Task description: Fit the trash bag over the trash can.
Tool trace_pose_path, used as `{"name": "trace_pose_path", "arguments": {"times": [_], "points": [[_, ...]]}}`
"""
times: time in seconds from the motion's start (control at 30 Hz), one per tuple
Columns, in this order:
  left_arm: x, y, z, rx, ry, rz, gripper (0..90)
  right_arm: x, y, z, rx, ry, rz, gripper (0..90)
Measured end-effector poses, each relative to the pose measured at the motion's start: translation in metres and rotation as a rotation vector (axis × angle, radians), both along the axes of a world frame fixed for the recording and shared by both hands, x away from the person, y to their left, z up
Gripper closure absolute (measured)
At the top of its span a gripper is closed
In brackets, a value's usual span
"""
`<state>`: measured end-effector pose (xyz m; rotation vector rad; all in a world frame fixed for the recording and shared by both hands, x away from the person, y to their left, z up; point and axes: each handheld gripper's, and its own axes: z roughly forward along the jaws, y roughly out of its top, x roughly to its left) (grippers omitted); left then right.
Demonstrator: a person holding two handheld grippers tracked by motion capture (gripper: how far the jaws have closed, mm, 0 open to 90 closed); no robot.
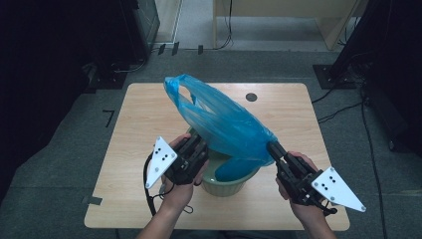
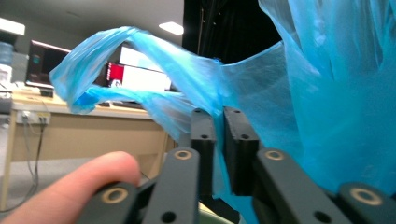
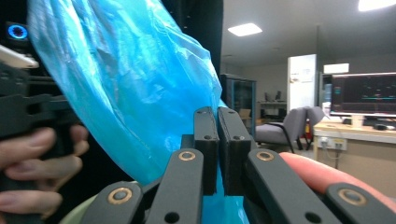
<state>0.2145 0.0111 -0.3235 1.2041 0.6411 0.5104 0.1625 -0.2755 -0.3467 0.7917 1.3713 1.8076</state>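
A thin blue plastic bag (image 1: 219, 119) stands up out of a pale green basin (image 1: 226, 184) near the table's front edge, its handle loops leaning to the far left. My left gripper (image 1: 195, 138) is at the basin's left rim, its jaws shut on a fold of the blue bag (image 2: 243, 84), the film pinched between the pads at my left gripper (image 2: 219, 114). At the basin's right side my right gripper (image 1: 272, 147) is shut on the bag's other edge. In the right gripper view the blue bag (image 3: 126, 79) runs between the closed jaws of my right gripper (image 3: 217, 113).
The wooden table (image 1: 149, 114) has a round cable hole (image 1: 251, 97) at the back. Dark stands and cables line the floor around it. A desk with monitors (image 2: 135, 72) and an office chair (image 3: 289, 126) stand farther off in the room.
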Motion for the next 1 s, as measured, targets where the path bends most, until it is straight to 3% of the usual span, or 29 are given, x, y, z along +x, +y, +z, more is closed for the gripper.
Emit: {"name": "trace_pose_path", "arguments": {"times": [0.27,0.43,0.63,0.87,1.0], "points": [[-0.001,0.03,0.004,-0.016,-0.024,0.034,89.7,0.005,-0.013,-0.002,-0.005,0.01,-0.052,90.0],[-0.002,0.041,0.004,-0.027,-0.03,0.02,89.6,0.009,-0.015,-0.001,0.011,0.037,-0.072,90.0],[-0.006,0.032,0.005,-0.019,-0.054,-0.009,89.5,0.004,0.005,0.013,-0.011,0.019,-0.005,81.1],[-0.008,0.019,0.006,-0.02,-0.066,-0.03,89.4,-0.001,0.032,0.036,0.001,0.004,0.09,66.9],[-0.009,0.015,0.007,-0.021,-0.072,-0.039,89.3,-0.002,0.046,0.042,-0.03,0.006,0.1,59.3]]}}
